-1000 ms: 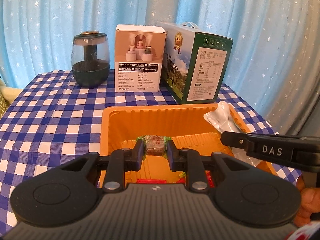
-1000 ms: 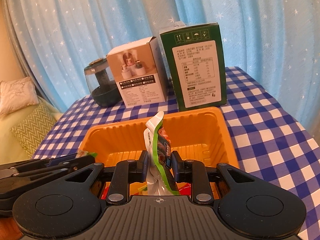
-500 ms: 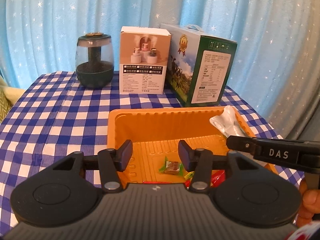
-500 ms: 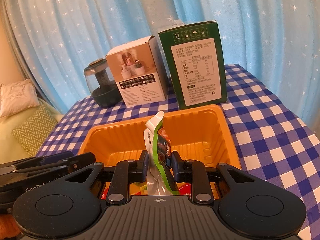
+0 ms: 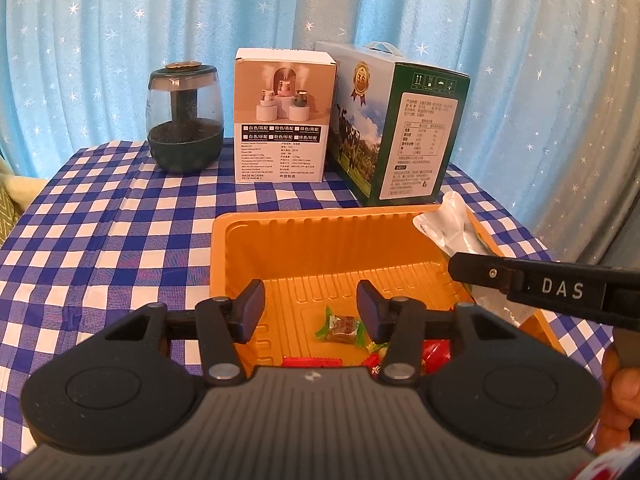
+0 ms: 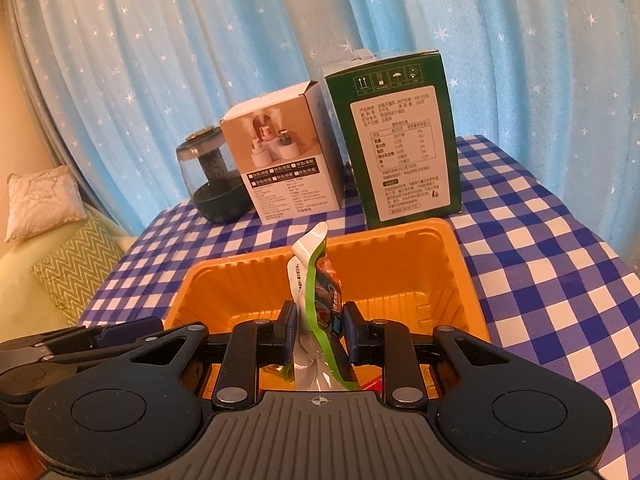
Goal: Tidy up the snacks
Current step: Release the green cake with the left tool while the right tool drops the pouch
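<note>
An orange plastic tray sits on the blue checked table; it also shows in the right wrist view. My left gripper is open and empty above the tray's near end. A green-wrapped brown candy lies on the tray floor just below it, next to red-wrapped snacks. My right gripper is shut on a white and green snack packet, held upright over the tray's near edge. The packet and the right gripper's finger show at the tray's right side in the left wrist view.
Behind the tray stand a dark glass jar, a white humidifier box and a green milk carton. A blue starred curtain hangs behind. A sofa with cushions lies left of the table.
My left gripper opened and let the green-wrapped candy drop onto the tray floor, then drew back a little. My right gripper stays shut on the packet, nearly still.
</note>
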